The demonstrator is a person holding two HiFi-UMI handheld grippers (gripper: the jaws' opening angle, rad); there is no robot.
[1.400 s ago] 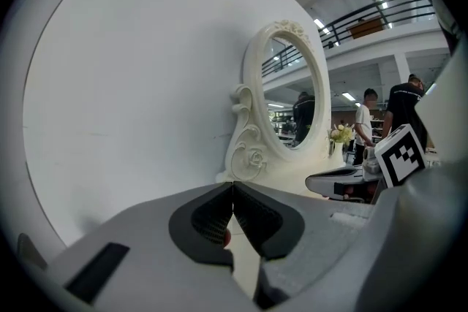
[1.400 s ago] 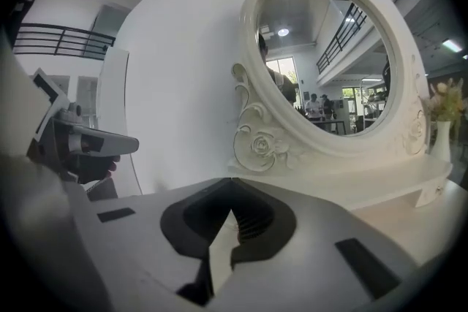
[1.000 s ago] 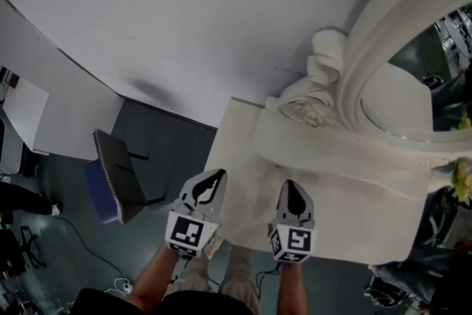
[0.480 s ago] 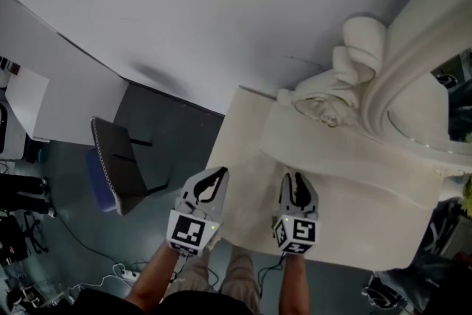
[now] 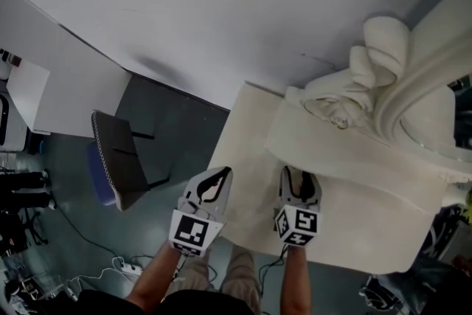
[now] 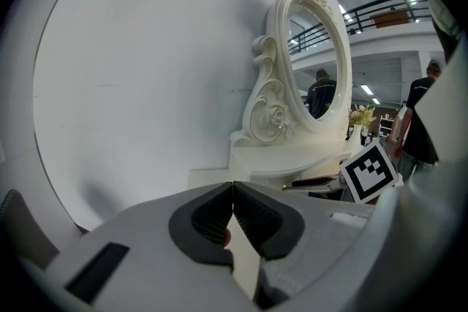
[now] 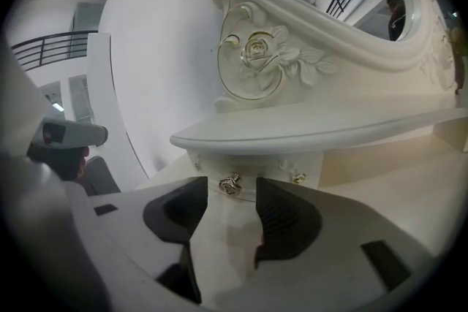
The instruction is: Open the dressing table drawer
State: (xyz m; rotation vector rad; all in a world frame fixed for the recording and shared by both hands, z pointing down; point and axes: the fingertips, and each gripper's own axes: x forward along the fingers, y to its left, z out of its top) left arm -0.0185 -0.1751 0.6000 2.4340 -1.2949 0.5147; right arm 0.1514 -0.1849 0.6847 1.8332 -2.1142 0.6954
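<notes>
While the left hand-held gripper (image 6: pixel 232 190) hangs pinched together and empty, the right hand-held gripper (image 5: pixel 299 181), jaws just spread wide with nothing between them, faces the probably light drawer (image 7: pixel 265 170) under the shelf (image 7: pixel 307 129) at the table's (image 5: pixel 243 158) back edge, its small, hard, slippery-looking gold knob (image 7: pixel 230 185) the likely hold.

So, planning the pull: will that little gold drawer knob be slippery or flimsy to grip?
Likely rigid: the gold knob looks like cast metal. It is small, rounded and glossy, so a pinch could slip off.
</notes>
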